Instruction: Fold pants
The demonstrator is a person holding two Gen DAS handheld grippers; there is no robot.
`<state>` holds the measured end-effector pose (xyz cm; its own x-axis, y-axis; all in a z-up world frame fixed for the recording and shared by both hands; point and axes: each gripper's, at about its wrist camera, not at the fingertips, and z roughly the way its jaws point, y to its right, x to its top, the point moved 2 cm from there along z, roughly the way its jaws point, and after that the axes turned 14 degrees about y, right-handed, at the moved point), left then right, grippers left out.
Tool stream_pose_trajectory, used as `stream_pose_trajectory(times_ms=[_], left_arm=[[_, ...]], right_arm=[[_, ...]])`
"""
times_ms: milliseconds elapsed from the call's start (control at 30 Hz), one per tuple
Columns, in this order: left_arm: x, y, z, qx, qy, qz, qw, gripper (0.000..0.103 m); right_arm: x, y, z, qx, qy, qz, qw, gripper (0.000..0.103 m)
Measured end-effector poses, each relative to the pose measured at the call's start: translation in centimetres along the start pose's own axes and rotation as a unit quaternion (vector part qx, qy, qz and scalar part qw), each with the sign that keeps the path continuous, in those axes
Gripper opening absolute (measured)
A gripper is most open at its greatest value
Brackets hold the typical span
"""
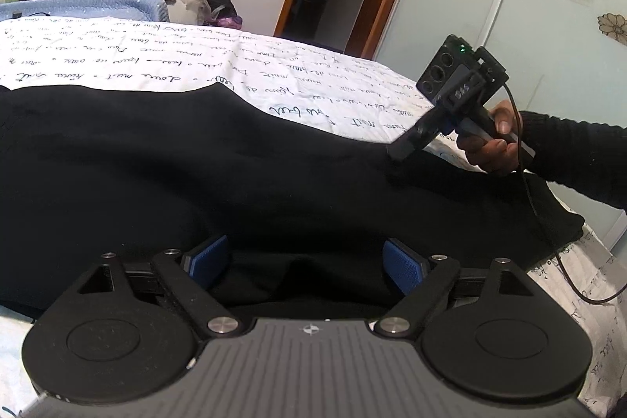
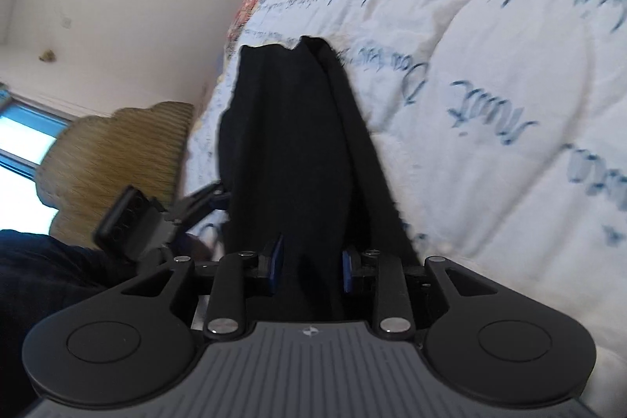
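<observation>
Gripping black pants (image 2: 298, 159) with our right claw (image 2: 309, 267), clenched on a fabric bunch at lower centre of the right view. Our left claw (image 1: 303, 261) is released, blue pads (image 1: 207, 259) spread over the pants (image 1: 196, 175) lying across the script-print bed cover (image 1: 117, 57), mid-frame.

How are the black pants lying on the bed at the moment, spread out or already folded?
Partly folded: the pants lie lengthwise as one long band across the quilt. No crosswise fold is visible.
</observation>
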<state>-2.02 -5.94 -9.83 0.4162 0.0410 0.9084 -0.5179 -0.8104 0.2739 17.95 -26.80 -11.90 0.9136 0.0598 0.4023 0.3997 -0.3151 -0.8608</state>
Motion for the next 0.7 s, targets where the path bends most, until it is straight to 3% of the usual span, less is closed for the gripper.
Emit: stream_pose_trajectory(times_ms=[100, 200, 367, 700], left_arm=[[-0.1, -0.1, -0.2, -0.003, 0.001, -0.007, 1.0000, 0.088], [0.0, -0.2, -0.2, -0.005, 0.002, -0.011, 0.9999, 0.088], [0.0, -0.3, -0.4, -0.007, 0.004, -0.017, 0.9998, 0.089], [0.0, -0.7, -0.5, -0.015, 0.007, -0.031, 0.9994, 0.089]], right_arm=[[0.5, 0.2, 0.2, 0.043, 0.011, 0.045, 0.998, 0.034], [1.3, -0.3, 1.5, 0.045, 0.010, 0.045, 0.998, 0.061], [4.3, -1.2, 4.3, 0.063, 0.008, 0.059, 0.996, 0.077], [10.2, -1.7, 8.9, 0.121, 0.048, 0.086, 0.988, 0.081]])
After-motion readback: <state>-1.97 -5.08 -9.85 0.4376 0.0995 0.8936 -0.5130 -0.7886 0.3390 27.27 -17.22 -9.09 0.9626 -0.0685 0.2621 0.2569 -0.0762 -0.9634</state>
